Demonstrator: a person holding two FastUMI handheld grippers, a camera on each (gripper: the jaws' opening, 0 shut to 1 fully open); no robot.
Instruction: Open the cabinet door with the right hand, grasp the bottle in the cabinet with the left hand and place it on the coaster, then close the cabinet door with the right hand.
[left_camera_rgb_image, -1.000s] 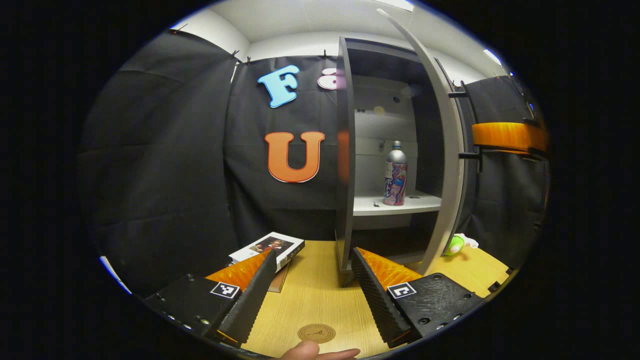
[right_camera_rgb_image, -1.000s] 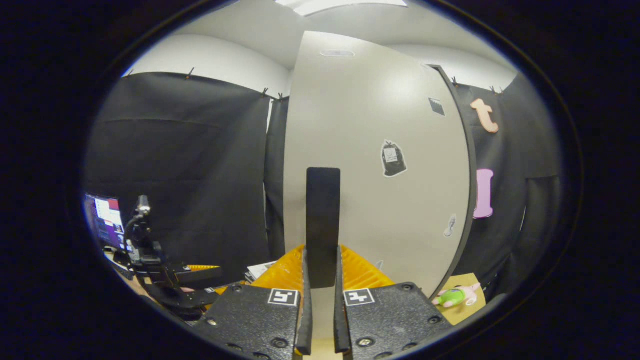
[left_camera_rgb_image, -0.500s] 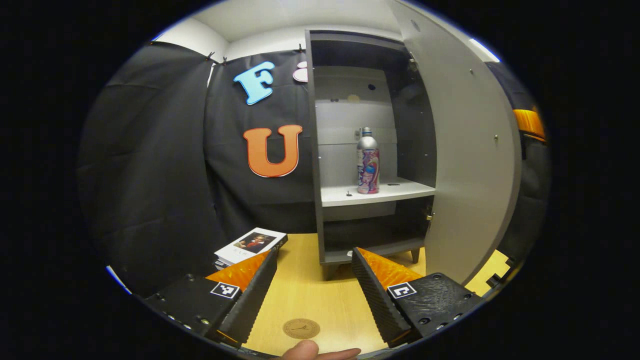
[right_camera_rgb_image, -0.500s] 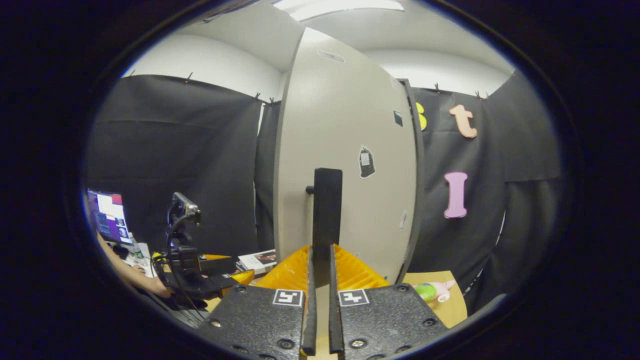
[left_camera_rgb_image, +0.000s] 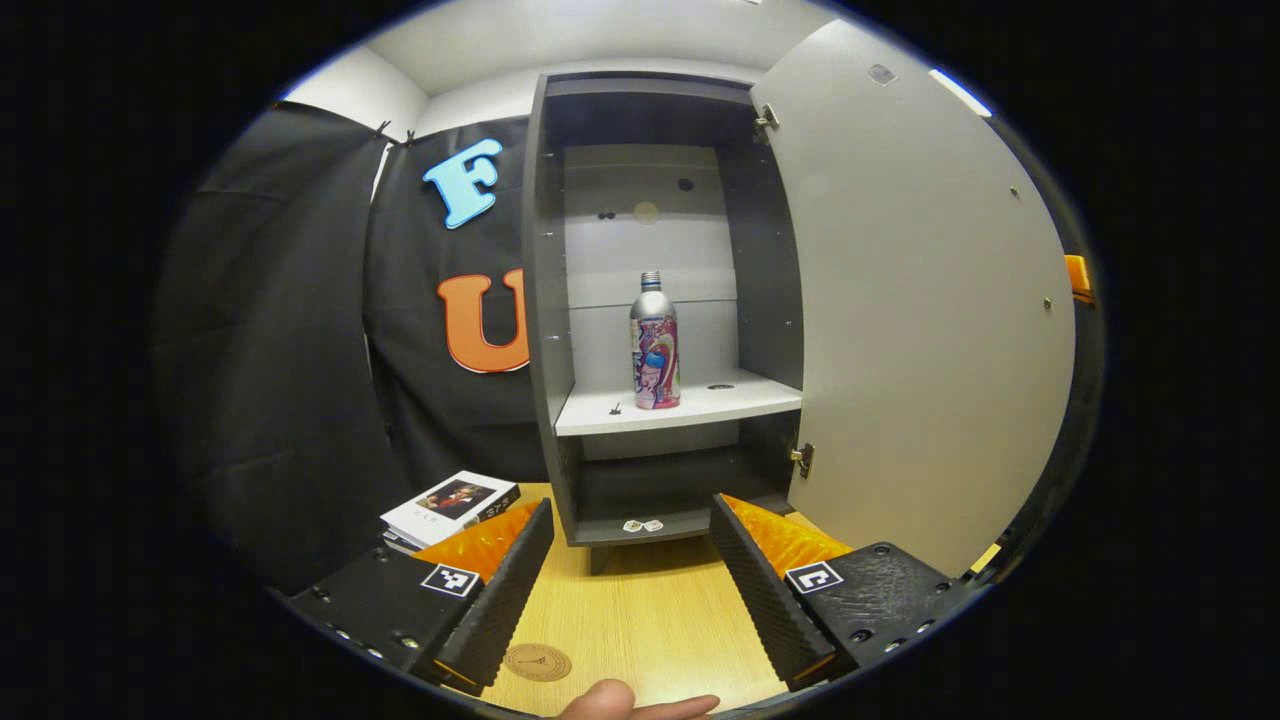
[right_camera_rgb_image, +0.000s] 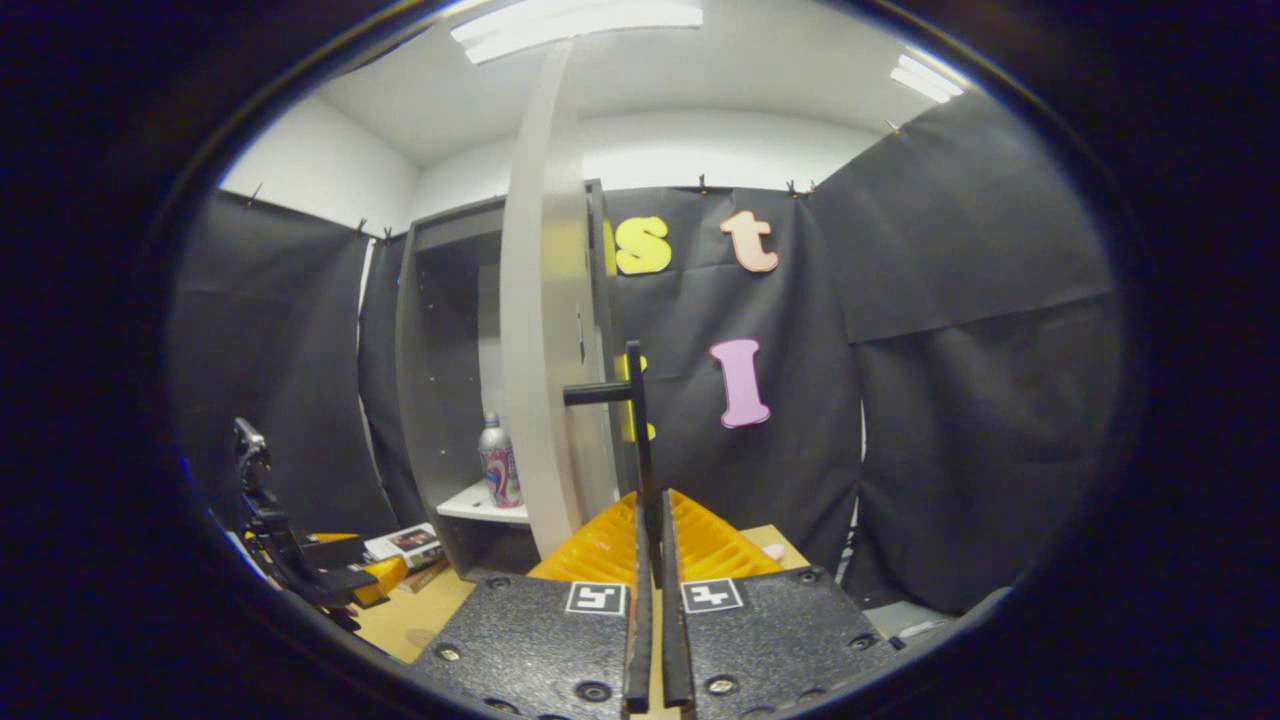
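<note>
A silver bottle (left_camera_rgb_image: 654, 343) with a colourful label stands upright on the white middle shelf (left_camera_rgb_image: 690, 408) of the dark grey cabinet (left_camera_rgb_image: 545, 300). Its pale door (left_camera_rgb_image: 920, 300) hangs swung wide to the right. My left gripper (left_camera_rgb_image: 630, 560) is open, low over the wooden table, well short of the cabinet. A round brown coaster (left_camera_rgb_image: 537, 661) lies on the table just ahead of its left finger. In the right gripper view, my right gripper (right_camera_rgb_image: 650, 560) is shut on the door's thin black handle (right_camera_rgb_image: 634, 420), with the door (right_camera_rgb_image: 540, 350) edge-on and the bottle (right_camera_rgb_image: 497, 465) behind it.
A stack of books (left_camera_rgb_image: 450, 500) lies on the table left of the cabinet. A fingertip (left_camera_rgb_image: 620, 702) shows at the bottom edge of the left gripper view. In the right gripper view, the left gripper (right_camera_rgb_image: 330, 575) sits low at the left, over the table (right_camera_rgb_image: 420, 615).
The door has swung from partly open to wide open, pulled by my right gripper on its handle. The left gripper view has turned to face the cabinet's inside squarely.
</note>
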